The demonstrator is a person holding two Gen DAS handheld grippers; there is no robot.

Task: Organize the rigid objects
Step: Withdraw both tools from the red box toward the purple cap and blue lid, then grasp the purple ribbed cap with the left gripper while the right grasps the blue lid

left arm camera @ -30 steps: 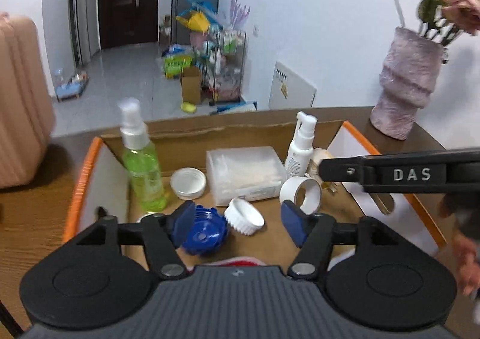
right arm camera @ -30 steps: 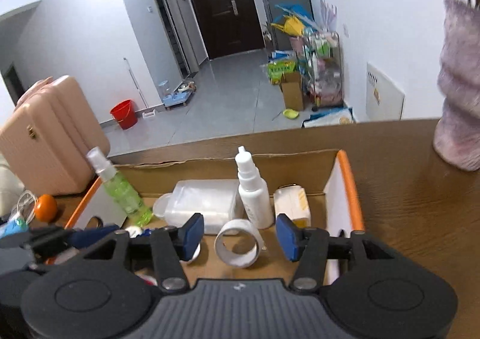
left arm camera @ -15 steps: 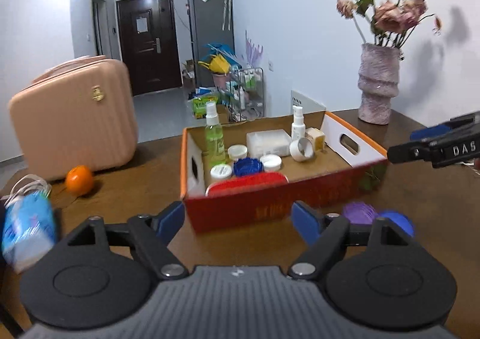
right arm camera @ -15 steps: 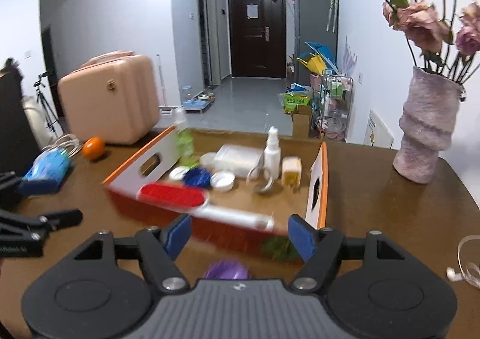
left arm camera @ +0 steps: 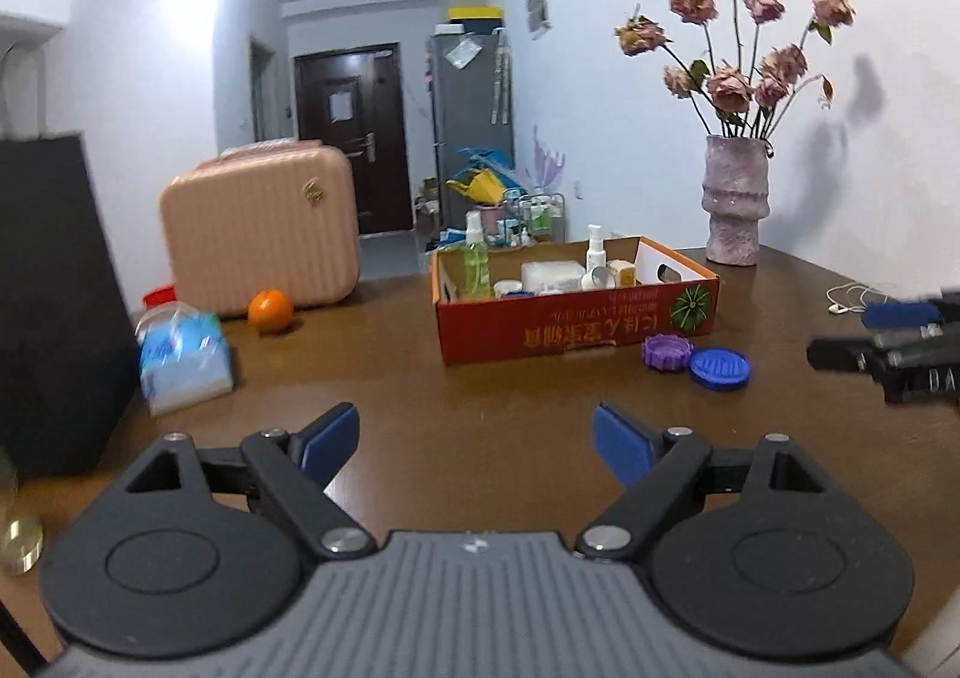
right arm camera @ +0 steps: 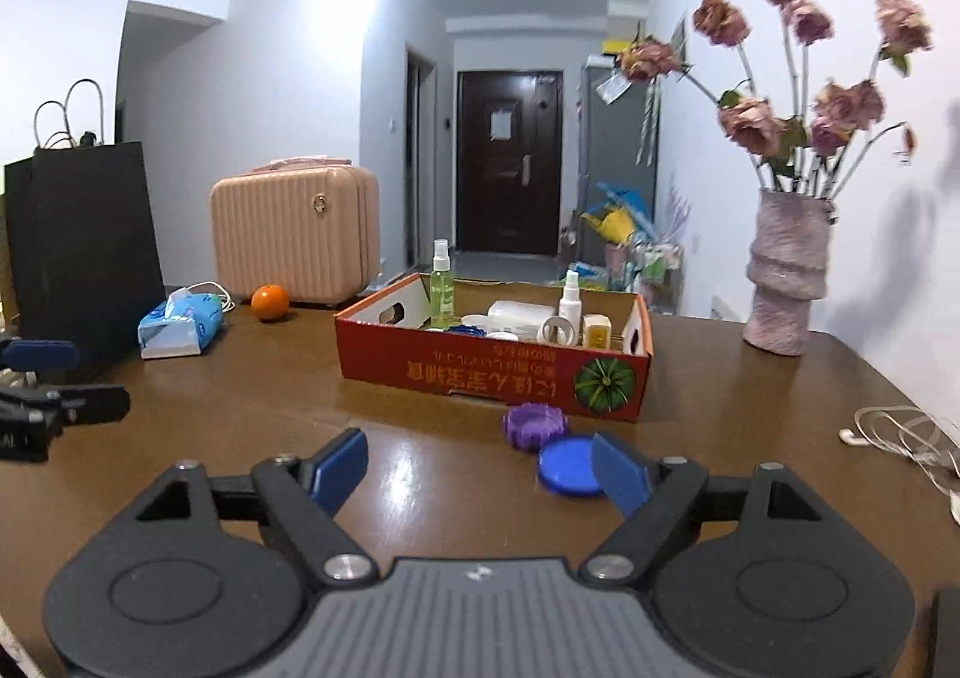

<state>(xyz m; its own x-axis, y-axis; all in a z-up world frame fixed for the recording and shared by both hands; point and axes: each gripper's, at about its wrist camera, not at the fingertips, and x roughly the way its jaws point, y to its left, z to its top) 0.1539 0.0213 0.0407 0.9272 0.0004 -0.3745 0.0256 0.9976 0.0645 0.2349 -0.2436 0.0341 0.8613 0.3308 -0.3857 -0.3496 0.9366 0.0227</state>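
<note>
The brown counter carries a red cardboard box near its far edge, holding a green spray bottle, a white pump bottle, a clear plastic case and small lids. A purple lid and a blue lid lie touching each other on the counter just in front of the box.

The left gripper hangs above bare counter, well apart from the box. Its 2 fingers have just been opening and stand wide, with nothing between them.

The right gripper is likewise spread, its 2 fingers having just been opening and holding nothing. Its right-side pad overlaps the blue lid in view; whether it touches I cannot tell.
</note>
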